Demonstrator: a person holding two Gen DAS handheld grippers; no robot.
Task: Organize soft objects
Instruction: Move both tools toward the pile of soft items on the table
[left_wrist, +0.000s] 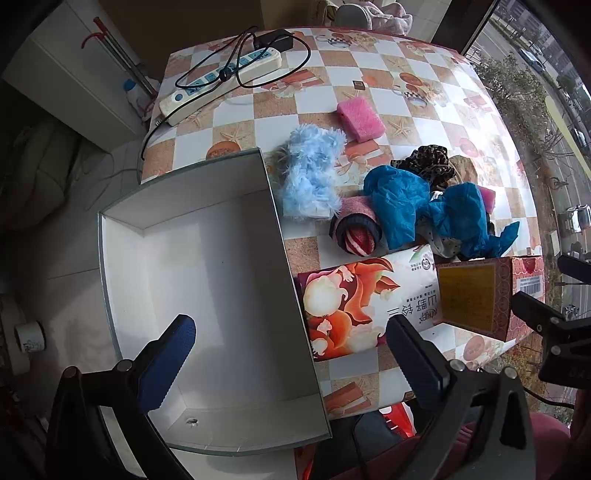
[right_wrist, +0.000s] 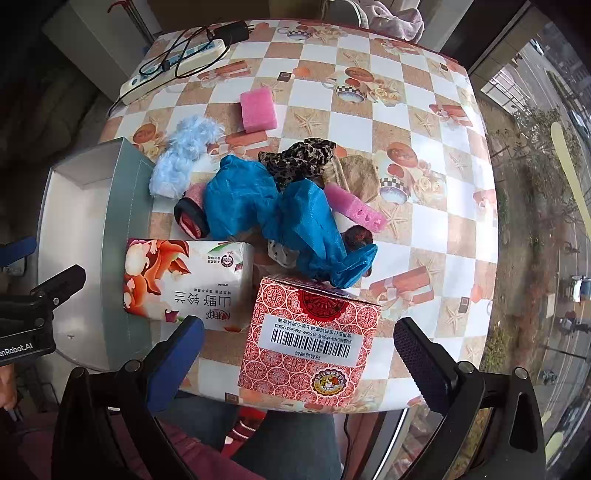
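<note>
Overhanging the table (left_wrist: 332, 88) edge, white box (left_wrist: 207, 280) sits empty.

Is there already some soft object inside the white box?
No, in the left wrist view the white box shows only its bare floor, while the blue fluffy cloth lies beside it on the table.

A white power strip (left_wrist: 221, 83) with blue switches lay at the far left corner of the checkered, shell-patterned tablecloth (left_wrist: 417, 74), black cables (left_wrist: 273, 70) looped over it and a black adapter (left_wrist: 275, 38) just behind. A red patterned cardboard carton (right_wrist: 314, 339) with a barcode label stood at the near edge.
</note>
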